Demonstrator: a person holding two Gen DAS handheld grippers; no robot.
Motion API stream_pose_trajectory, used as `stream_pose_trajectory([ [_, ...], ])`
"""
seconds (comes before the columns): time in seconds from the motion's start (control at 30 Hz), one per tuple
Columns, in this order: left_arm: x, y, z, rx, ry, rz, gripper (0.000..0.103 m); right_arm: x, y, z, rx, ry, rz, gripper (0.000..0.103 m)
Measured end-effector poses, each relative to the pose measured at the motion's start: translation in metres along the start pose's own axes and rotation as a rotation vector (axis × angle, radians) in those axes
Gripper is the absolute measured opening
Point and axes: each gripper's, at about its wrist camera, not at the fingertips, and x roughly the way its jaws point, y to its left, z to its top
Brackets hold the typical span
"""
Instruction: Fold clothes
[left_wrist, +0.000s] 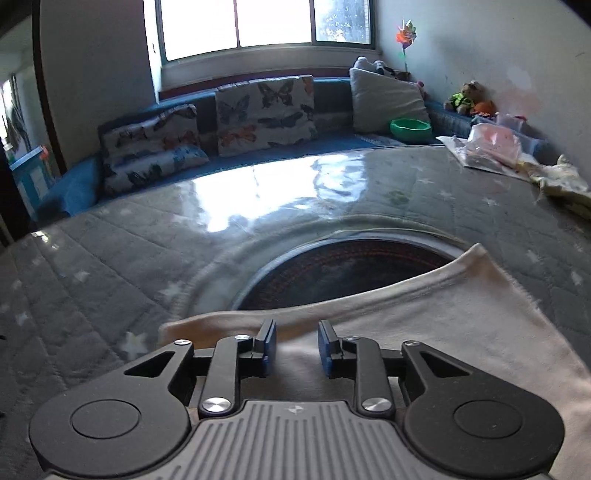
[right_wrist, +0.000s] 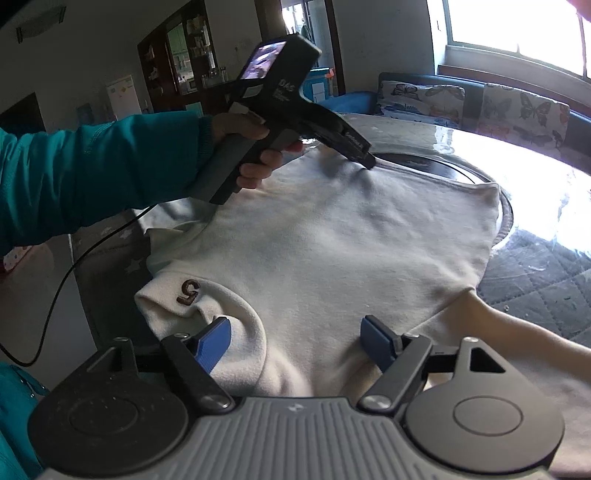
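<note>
A cream sweatshirt with a brown "5" patch lies spread on a round table. Its far hem shows in the left wrist view. My left gripper sits low over that hem, its blue pads a small gap apart with bare cloth between them, open. It also shows in the right wrist view, tip down on the far hem. My right gripper is open wide above the near part of the sweatshirt, by a fold of cloth next to the patch. A sleeve runs off to the right.
The table has a grey star-quilted cover under clear plastic and a dark round centre. A plastic bag and a yellowish cloth lie at the far right. A blue bench with butterfly cushions and a green bowl stand behind.
</note>
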Motion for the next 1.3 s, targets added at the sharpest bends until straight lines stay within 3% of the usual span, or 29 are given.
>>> stream_pose_trajectory([
  [0.13,-0.009,0.01,-0.001,-0.038,0.005,0.016,0.031,-0.005,-0.004,0.002,0.035,-0.022,0.005,0.079],
  [0.3,-0.047,0.001,-0.014,0.007,-0.031,0.003,0.04,-0.022,-0.014,0.003,0.09,-0.062,-0.026,0.079],
  [0.5,-0.098,-0.021,-0.051,0.064,-0.043,-0.043,0.048,-0.03,-0.034,-0.007,0.177,-0.046,-0.111,0.079],
  [0.77,-0.139,-0.037,-0.094,0.054,-0.022,-0.028,0.055,-0.054,-0.055,-0.024,0.299,-0.066,-0.191,0.08],
  [0.9,-0.154,-0.049,-0.109,0.048,-0.028,-0.063,0.057,-0.057,-0.061,-0.024,0.286,-0.086,-0.308,0.08],
  [1.07,-0.166,-0.07,-0.118,0.084,-0.047,-0.105,0.059,-0.055,-0.059,-0.034,0.217,-0.036,-0.405,0.08],
  [1.3,-0.168,-0.114,-0.109,0.144,-0.078,-0.257,0.059,-0.077,-0.088,-0.048,0.322,-0.026,-0.546,0.08],
])
